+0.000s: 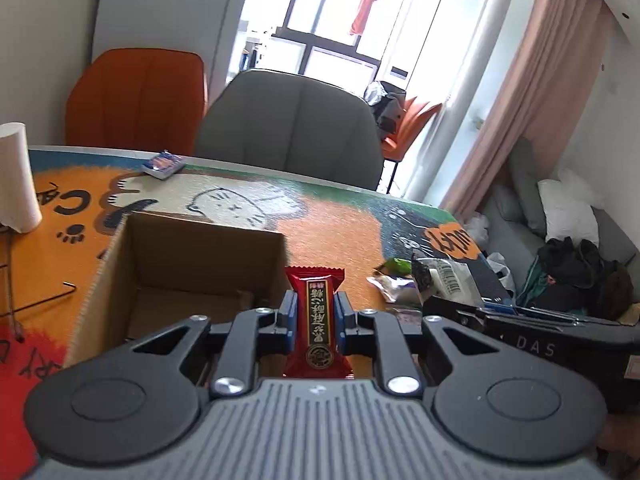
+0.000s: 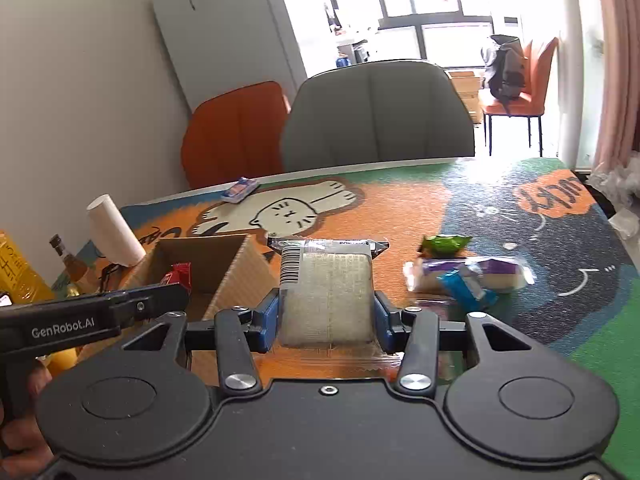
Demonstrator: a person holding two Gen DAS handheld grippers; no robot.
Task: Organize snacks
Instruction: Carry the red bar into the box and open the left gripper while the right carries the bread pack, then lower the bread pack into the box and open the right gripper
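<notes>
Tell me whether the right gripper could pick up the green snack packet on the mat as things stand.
Probably not yet: the right gripper is shut on a clear-wrapped pale snack. The green packet lies uncovered on the mat, so the way looks free once that snack is dropped.

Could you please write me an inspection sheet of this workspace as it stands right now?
Surface: table under a cartoon cat mat.
Job's things: open cardboard box; red snack bar; clear-wrapped pale snack; loose packets, green, purple and blue, lying on the mat.
Clutter: paper roll, bottles, small blue packet at the far edge.
Grippers: left gripper shut on the red snack bar; right gripper shut on the pale snack.
Cables: nothing seen on the table.
Surroundings: orange chair, grey chair, bright window, pink curtain.
</notes>
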